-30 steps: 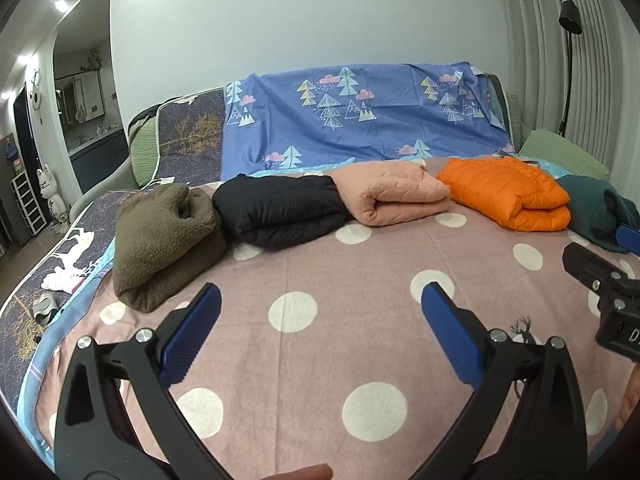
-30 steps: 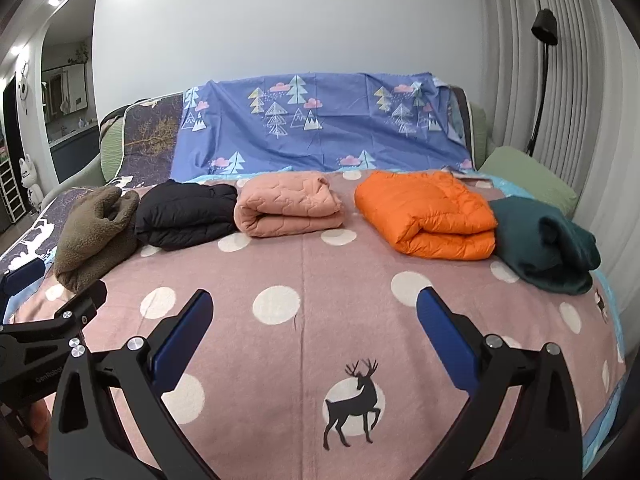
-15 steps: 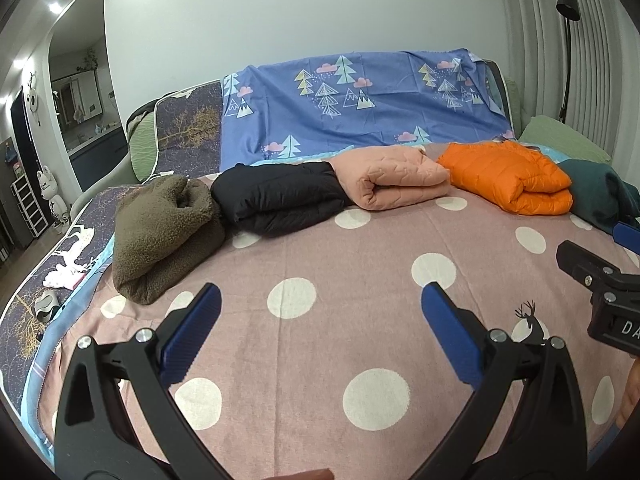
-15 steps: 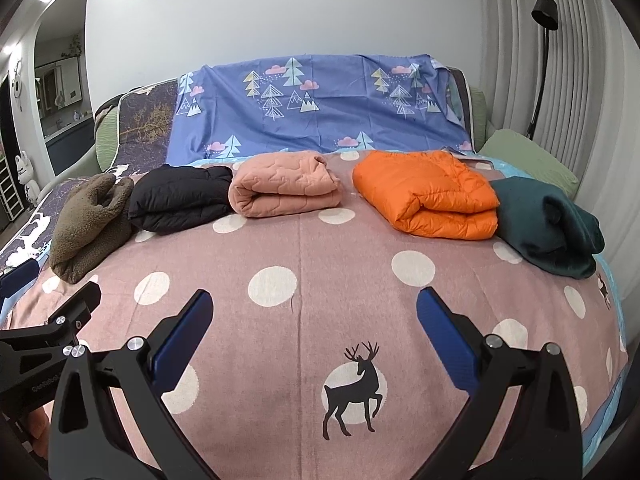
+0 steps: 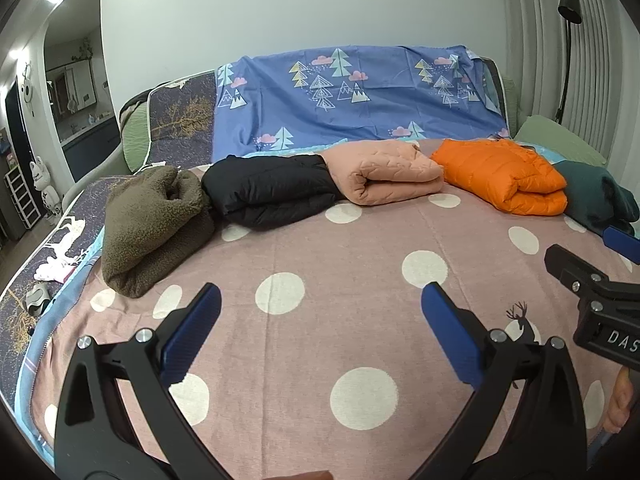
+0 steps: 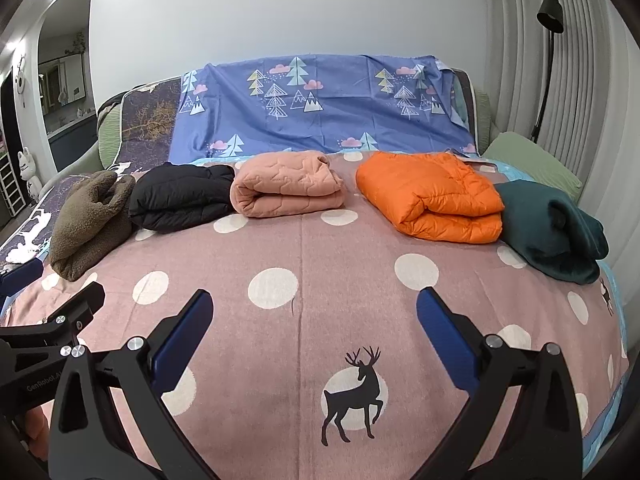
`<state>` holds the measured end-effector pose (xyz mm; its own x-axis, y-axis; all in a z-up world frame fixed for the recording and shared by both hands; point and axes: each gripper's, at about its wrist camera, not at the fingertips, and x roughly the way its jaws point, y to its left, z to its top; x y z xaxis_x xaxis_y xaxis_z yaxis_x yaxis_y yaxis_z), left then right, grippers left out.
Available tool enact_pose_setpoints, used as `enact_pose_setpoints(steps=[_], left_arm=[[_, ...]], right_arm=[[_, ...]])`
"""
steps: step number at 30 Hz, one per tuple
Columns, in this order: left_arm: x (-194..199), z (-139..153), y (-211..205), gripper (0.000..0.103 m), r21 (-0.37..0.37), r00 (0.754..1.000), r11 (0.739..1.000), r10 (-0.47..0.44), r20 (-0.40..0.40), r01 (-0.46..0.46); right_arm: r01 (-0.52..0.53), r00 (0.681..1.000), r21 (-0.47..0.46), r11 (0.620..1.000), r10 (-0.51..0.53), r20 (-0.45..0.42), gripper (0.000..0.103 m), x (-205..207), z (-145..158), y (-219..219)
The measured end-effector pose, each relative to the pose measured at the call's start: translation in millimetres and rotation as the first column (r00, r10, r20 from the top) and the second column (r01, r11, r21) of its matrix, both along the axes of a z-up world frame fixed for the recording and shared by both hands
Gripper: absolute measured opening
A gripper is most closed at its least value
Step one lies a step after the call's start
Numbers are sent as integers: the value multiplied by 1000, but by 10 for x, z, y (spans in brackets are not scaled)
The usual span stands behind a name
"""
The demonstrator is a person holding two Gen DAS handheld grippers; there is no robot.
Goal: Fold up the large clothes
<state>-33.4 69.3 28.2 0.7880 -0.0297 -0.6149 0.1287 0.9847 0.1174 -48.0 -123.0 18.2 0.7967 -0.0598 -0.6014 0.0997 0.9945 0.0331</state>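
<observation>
Left claw: the left gripper (image 5: pixel 320 320) hangs over the pink dotted blanket (image 5: pixel 360 248), its blue pads wide apart with nothing between them.
Right claw: the right gripper (image 6: pixel 314 324) is likewise spread wide and empty, low over the same blanket.
Folded clothes: five bundles lie in a row well ahead of both claws, at the far edge of the blanket.
Row, seen from the left claw: brown fleece (image 5: pixel 154 220) ahead to its left, black puffer (image 5: pixel 272 190) touching it, peach quilted jacket (image 5: pixel 384 174) straight ahead, orange puffer (image 5: pixel 504 176) ahead to its right, dark green garment (image 5: pixel 600 200) farthest right.
Only in the left view: the side of the right gripper, a fingertip at its lower right edge, and small white and grey items on the dark patterned cover (image 5: pixel 60 240) left of the blanket.
Only in the right view: a whole deer print (image 6: pixel 356 392) on the blanket just ahead between the pads, the full dark green bundle, and the left gripper's body at the left edge.
Both views: blue tree-print sheet (image 6: pixel 320 108) draped behind the row, a green cushion (image 6: pixel 532 160) and a black floor lamp (image 6: pixel 548 40) far right.
Containers: I see no bin or basket; every garment lies straight on the blanket.
</observation>
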Motion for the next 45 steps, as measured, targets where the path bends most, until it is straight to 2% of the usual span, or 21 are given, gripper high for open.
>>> enact_pose_setpoints(steps=[6,45], left_arm=[[35,-25,-5,101,-18,1000,1000,-8,-20,7],[102,-90,-62,101,-13,999,1000,-19,-36,19]], right_arm=[[0,1000,0,1000,0,-1,102,2,1,3],[2,1000,9,1000,-2,-21,102,71,-93,-90]])
